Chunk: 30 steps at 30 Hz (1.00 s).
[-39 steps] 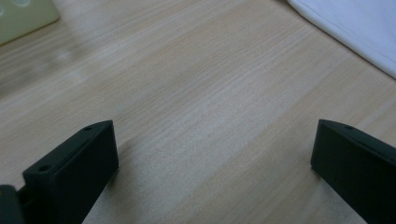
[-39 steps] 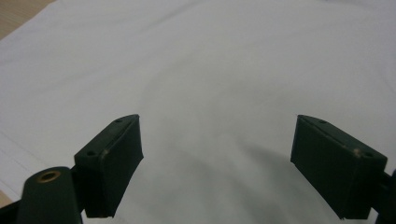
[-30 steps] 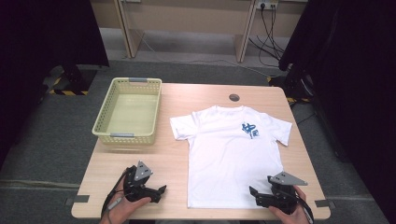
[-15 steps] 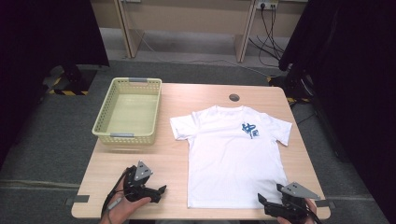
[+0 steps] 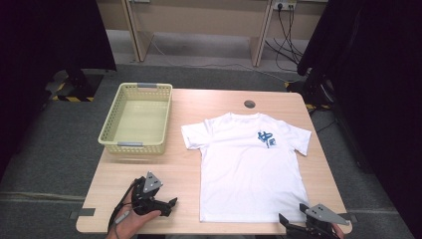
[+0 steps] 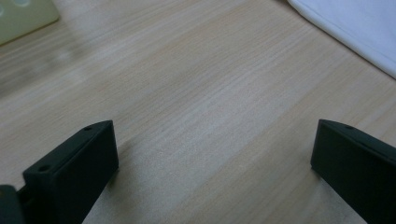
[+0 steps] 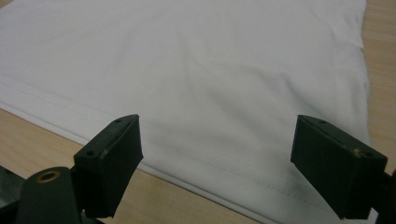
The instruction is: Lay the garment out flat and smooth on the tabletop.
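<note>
A white T-shirt (image 5: 251,164) with a small blue print lies flat on the wooden table (image 5: 189,169), collar away from me. My left gripper (image 5: 166,205) rests open on bare wood near the front edge, left of the shirt's hem; in its own view the jaws of the left gripper (image 6: 212,163) stand wide apart over wood, with the shirt's edge (image 6: 355,28) at the upper right. My right gripper (image 5: 293,224) sits at the front right corner, open. In its own view the right gripper (image 7: 217,154) spans the shirt's hem (image 7: 224,170) without closing on it.
An empty pale yellow basket (image 5: 137,118) stands on the table's back left. A round cable hole (image 5: 249,104) is near the far edge. Grey floor surrounds the table; dark curtains hang at both sides.
My right gripper has drawn back toward me, from over the shirt's lower right hem to the table's front edge. The left gripper has stayed put.
</note>
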Motion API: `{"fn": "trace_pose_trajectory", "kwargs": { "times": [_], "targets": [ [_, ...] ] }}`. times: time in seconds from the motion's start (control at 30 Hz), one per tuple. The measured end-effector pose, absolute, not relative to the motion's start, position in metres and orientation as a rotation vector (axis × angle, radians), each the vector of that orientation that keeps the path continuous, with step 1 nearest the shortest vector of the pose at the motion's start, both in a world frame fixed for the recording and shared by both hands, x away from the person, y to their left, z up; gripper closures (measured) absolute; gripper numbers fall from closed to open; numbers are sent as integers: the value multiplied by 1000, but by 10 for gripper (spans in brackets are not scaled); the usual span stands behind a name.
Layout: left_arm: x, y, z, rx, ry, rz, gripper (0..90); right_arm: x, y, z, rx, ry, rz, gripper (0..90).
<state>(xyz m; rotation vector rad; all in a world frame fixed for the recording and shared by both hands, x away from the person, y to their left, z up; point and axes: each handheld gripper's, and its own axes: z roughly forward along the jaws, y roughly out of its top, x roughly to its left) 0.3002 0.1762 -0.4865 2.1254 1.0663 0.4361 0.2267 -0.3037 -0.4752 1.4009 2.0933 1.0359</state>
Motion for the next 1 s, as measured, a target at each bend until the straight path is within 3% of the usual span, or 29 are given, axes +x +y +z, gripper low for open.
{"fn": "trace_pose_trajectory", "kwargs": {
  "times": [1.0],
  "targets": [
    [300,176,-487,2123,1070,438,0,200,-306,-480,1423,2070,1056,169]
  ]
}}
